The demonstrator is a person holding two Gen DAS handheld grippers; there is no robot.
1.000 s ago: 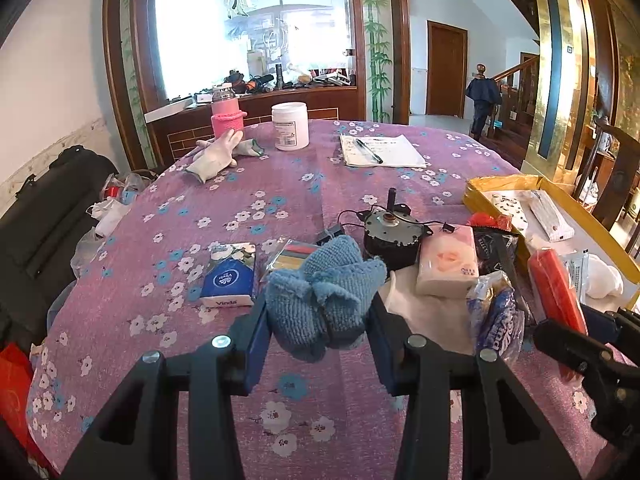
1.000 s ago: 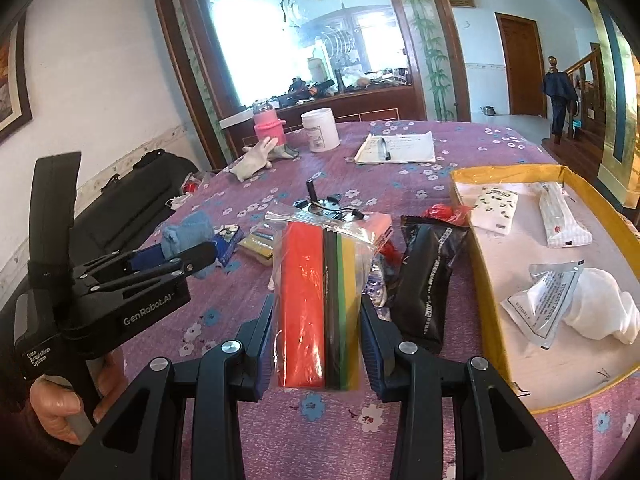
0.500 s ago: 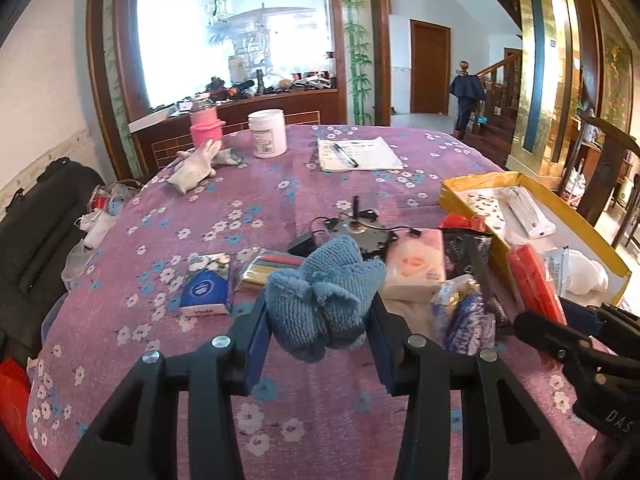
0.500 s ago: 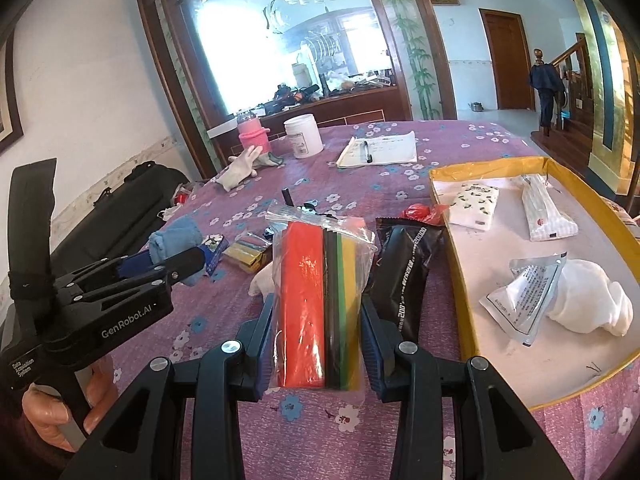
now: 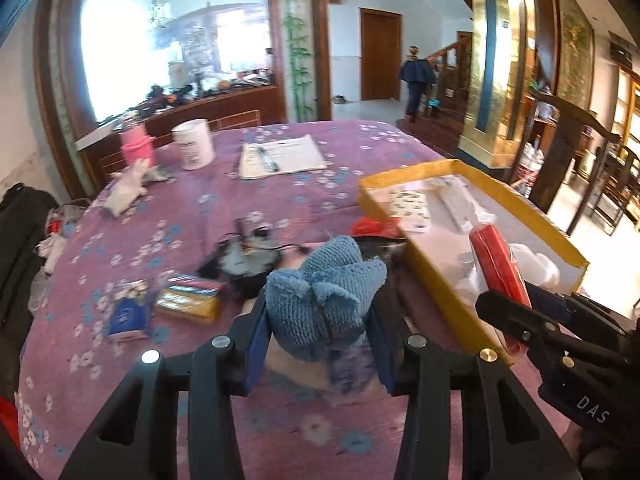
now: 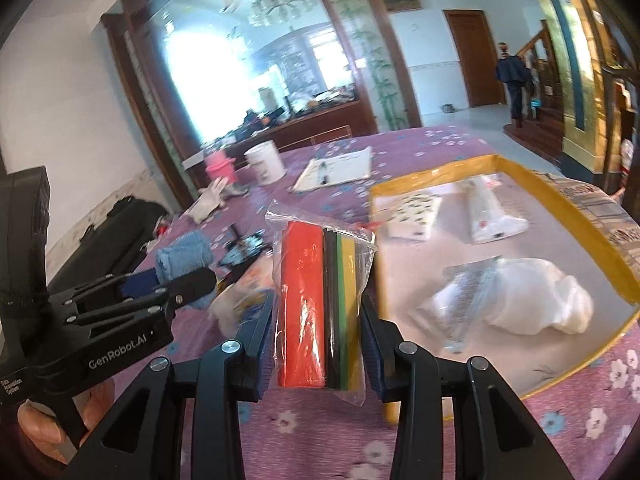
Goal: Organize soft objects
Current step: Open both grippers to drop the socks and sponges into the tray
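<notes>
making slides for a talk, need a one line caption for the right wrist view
Right gripper holds a clear bag of colored sponges upright beside the yellow tray; left gripper grips a blue cloth.

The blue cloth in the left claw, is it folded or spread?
Folded: the blue cloth sits bunched in thick layers between the left claw fingers.

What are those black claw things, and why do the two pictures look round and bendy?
They are two grabbers that a person holds, one in each hand. Each carries a wide camera looking along its fingers, so you get one picture from each. The left grabber squeezes a blue cloth. The right grabber squeezes a bag of colored sheets. Below is a purple flowered tablecloth with a yellow box, a white jar and papers.
</notes>
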